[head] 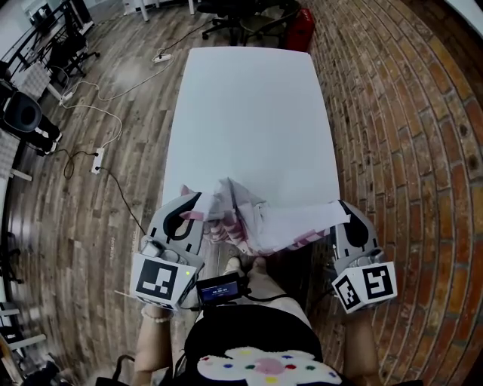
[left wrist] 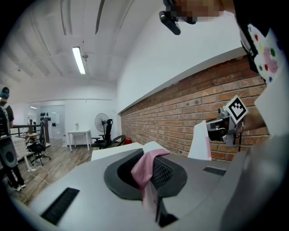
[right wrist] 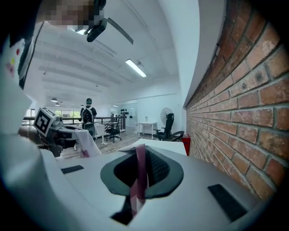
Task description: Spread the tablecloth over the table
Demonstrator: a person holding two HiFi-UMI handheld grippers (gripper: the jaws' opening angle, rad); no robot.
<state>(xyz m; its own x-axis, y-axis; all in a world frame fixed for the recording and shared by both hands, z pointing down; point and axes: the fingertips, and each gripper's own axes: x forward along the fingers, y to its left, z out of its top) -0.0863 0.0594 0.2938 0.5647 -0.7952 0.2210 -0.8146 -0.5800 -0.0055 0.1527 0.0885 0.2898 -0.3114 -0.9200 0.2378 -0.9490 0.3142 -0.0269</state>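
Observation:
A white and pink tablecloth [head: 264, 220] lies bunched at the near end of the long white table [head: 253, 105]. My left gripper [head: 190, 208] is shut on its left corner, and pink cloth [left wrist: 145, 166] sticks up between the jaws in the left gripper view. My right gripper [head: 343, 214] is shut on the right corner; a pink strip of cloth [right wrist: 139, 171] stands pinched in its jaws. Both grippers sit at the table's near edge, one at each side. The cloth sags between them in loose folds.
A brick floor [head: 407, 136] runs along the right of the table, wood floor [head: 113, 151] with cables and a power strip [head: 96, 160] on the left. Office chairs [head: 245, 19] and a red box [head: 300, 30] stand beyond the far end. A person with a backpack [right wrist: 88, 118] stands far off.

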